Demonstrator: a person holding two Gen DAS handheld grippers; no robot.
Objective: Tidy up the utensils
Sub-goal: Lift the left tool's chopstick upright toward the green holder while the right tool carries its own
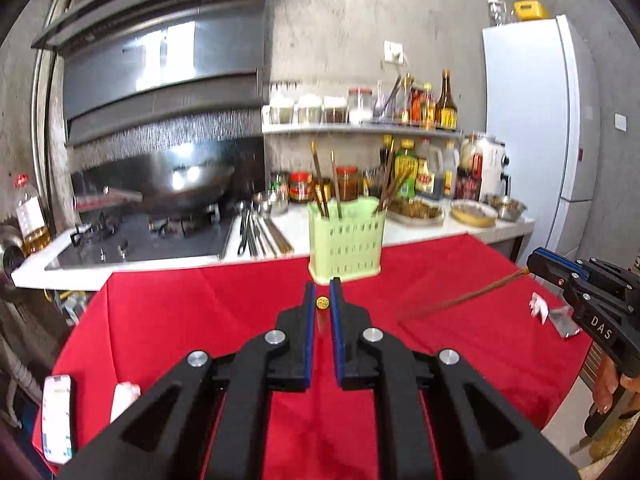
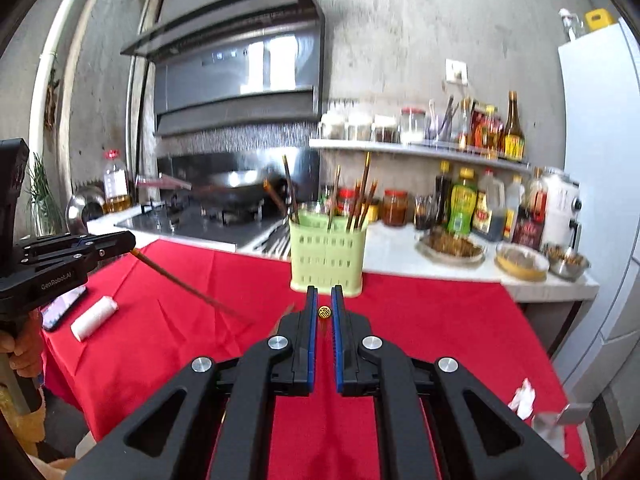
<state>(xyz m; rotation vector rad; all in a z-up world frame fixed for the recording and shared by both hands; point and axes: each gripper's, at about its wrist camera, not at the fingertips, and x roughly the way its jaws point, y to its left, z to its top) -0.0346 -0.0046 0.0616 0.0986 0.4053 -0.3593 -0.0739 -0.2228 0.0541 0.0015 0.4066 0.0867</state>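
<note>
Nearest, each tool pinches a chopstick by its gold-capped top: the left tool (image 1: 322, 300) and the right tool (image 2: 325, 304), each stick (image 1: 322, 303) (image 2: 324, 312) pointing down toward the red bench (image 1: 200, 312). The green holder (image 1: 346, 240) stands straight ahead of both, about equally near, other chopsticks upright in it. Each stick's long axis must go upright over its open top.
</note>
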